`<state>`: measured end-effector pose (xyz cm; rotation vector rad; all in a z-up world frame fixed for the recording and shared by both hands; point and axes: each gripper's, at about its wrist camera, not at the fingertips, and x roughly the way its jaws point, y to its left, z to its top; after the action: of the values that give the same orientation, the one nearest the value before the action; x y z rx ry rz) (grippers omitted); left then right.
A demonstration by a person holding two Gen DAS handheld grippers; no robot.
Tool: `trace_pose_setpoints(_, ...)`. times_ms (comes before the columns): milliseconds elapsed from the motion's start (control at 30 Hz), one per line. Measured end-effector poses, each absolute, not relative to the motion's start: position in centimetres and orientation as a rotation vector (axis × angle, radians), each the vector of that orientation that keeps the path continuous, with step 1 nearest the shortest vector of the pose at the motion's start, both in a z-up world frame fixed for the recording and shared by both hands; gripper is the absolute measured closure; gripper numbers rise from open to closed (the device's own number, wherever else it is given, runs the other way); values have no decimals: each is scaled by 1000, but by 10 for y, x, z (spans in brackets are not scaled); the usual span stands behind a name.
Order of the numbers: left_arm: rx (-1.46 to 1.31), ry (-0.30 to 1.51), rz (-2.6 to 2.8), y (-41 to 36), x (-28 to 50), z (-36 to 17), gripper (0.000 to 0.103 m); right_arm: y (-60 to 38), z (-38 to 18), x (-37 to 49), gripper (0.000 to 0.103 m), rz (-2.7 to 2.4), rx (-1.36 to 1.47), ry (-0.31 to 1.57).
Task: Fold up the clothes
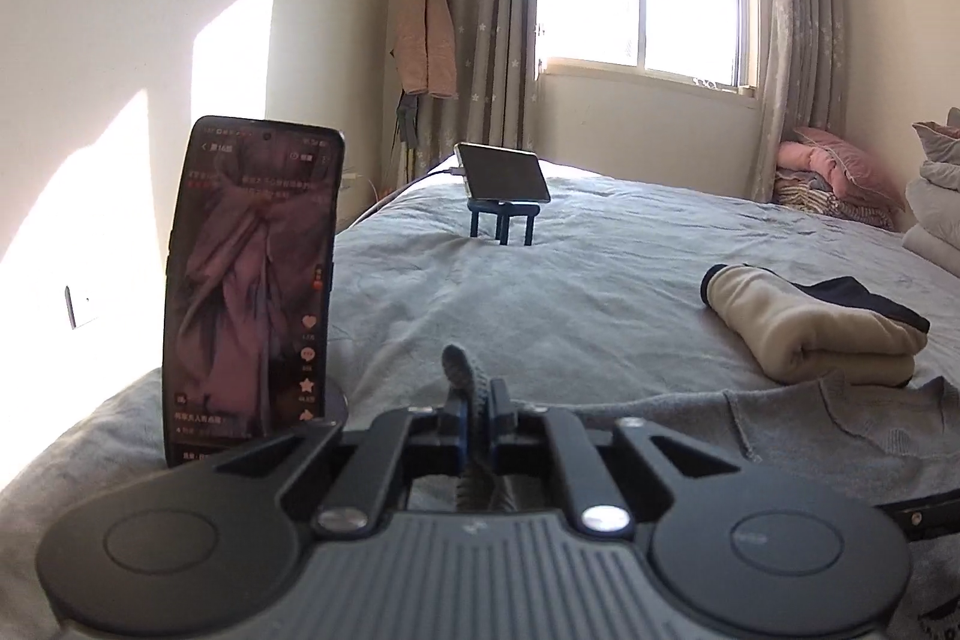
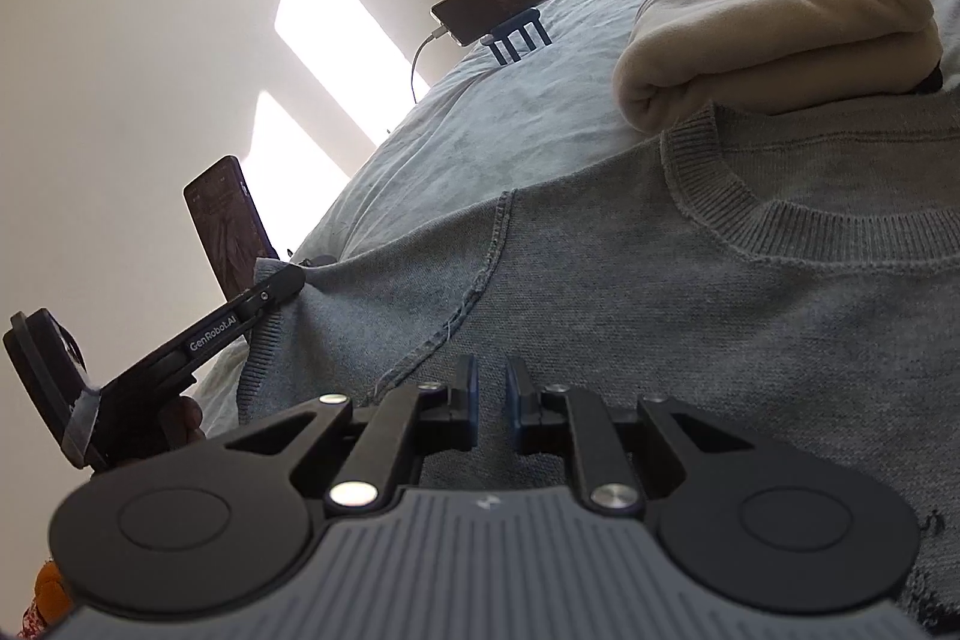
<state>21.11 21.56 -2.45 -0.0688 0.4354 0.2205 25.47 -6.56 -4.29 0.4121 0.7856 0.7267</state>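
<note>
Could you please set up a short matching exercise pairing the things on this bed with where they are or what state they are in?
Things:
1. grey knitted sweater
2. cream and navy garment
3. upright black phone with a lit screen
4. dark-screened phone with a cable

States:
A. resting landscape on a small dark stand
B. already folded, lying beyond the collar
C. spread flat, one edge pinched by the left gripper
D. standing at the bed's edge by the wall

Pairs: 1-C, 2-B, 3-D, 4-A

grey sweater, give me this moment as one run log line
left gripper: shut on grey sweater sleeve | right gripper: jaws narrow over sweater, grip unclear | folded cream garment: set aside
</note>
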Motion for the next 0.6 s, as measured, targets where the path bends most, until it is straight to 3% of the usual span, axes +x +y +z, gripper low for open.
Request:
trace_pose_setpoints(67,-84,491,262,225,213,-26,96,-65,-43,254,87,726,403,785)
trace_pose_setpoints(200,-222,566,202,250,197,-15,66,-65,-43,254,87,725,398,782)
trace_pose_setpoints(600,-559,798,-15,265,146,-17,61,-66,-41,255,87,736,408,785)
